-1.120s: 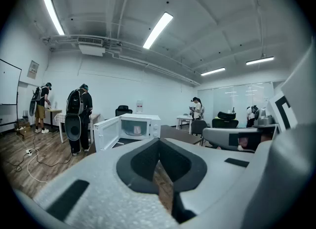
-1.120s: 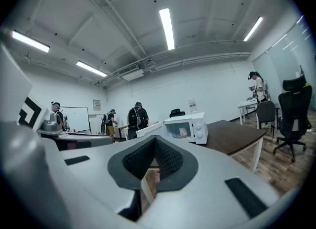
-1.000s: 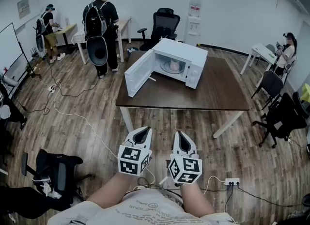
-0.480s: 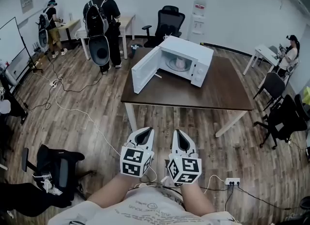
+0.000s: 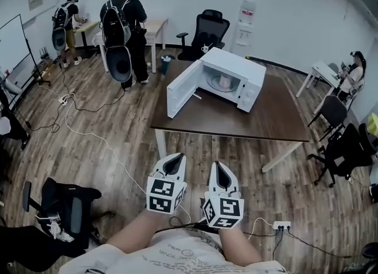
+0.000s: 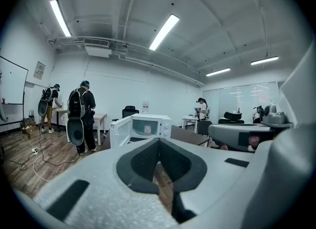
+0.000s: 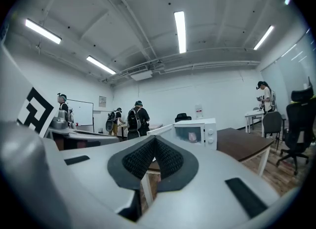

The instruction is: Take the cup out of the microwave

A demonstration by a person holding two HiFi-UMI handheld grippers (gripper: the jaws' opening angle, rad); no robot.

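Office surface (image 5: 260, 119) bears a microwave (image 5: 239, 66), door swung open, cup (image 5: 225, 81) inside; well apart from it, the left gripper (image 5: 176, 157) and right gripper (image 5: 217, 165) hang with jaws closed on nothing

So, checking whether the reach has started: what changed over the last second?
Only the head view shifted: the microwave and table slid slightly rightward in frame. Nothing was gripped. Left gripper and right gripper stayed low, shut, empty; the cup stayed inside, door open.
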